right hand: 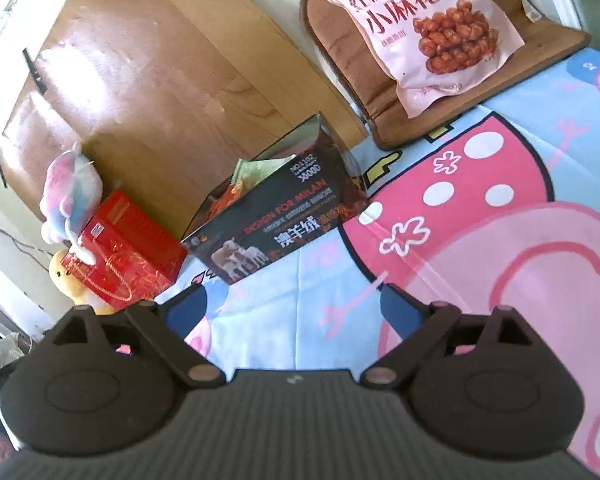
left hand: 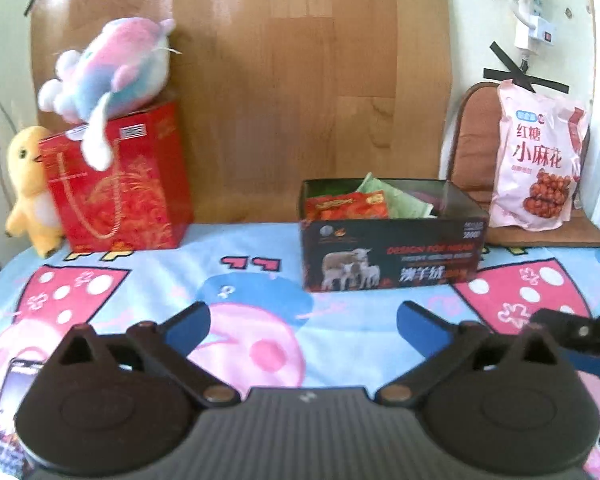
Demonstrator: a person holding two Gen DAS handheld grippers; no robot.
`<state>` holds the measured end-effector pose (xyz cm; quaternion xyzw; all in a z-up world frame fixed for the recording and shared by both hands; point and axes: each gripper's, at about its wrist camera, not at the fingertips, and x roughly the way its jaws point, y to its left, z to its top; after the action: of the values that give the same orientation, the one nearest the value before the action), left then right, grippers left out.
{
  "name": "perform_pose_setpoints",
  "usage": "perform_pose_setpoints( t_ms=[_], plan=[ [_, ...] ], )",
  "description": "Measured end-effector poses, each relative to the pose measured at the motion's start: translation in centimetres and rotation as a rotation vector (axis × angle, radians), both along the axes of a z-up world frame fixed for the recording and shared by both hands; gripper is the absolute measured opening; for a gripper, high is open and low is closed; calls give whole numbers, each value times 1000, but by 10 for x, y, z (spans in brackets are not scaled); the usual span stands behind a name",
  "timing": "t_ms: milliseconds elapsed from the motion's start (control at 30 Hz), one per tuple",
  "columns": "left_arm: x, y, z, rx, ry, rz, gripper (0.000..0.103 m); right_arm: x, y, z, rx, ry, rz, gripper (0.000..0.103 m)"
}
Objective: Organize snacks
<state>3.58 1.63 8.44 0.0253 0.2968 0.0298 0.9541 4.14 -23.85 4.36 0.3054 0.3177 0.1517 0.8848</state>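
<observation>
A black carton [left hand: 392, 264] stands open-topped on the cartoon bedsheet, with a red snack packet [left hand: 346, 206] and a green packet [left hand: 400, 200] inside. My left gripper [left hand: 304, 320] is open over the sheet just in front of the carton, with nothing between its blue pads. A pink snack bag [left hand: 536, 160] leans upright on a cushioned chair at the right. In the rolled right wrist view, my right gripper [right hand: 292, 300] is also open and empty, with the carton [right hand: 284, 224] ahead and the pink bag [right hand: 428, 28] at the upper right. One of its fingers [left hand: 560, 326] shows at the left view's right edge.
A red gift box [left hand: 120, 184] stands at the back left with a pastel plush toy [left hand: 112, 68] on top and a yellow plush chick [left hand: 28, 184] beside it. A phone [left hand: 12, 400] lies at the near left. A wooden board [left hand: 300, 80] backs the bed.
</observation>
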Motion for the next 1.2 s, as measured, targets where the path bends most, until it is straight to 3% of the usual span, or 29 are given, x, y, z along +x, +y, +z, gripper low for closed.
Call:
perform_pose_setpoints(
  t_ms=[267, 467, 1200],
  plan=[
    [-24, 11, -6, 48, 9, 62, 103, -28, 10, 3, -15, -36, -4, 101],
    [-30, 9, -8, 147, -10, 110, 103, -33, 17, 6, -19, -37, 7, 103],
    [-37, -10, -10, 296, -49, 97, 103, -43, 7, 8, 1, -47, -32, 103]
  ],
)
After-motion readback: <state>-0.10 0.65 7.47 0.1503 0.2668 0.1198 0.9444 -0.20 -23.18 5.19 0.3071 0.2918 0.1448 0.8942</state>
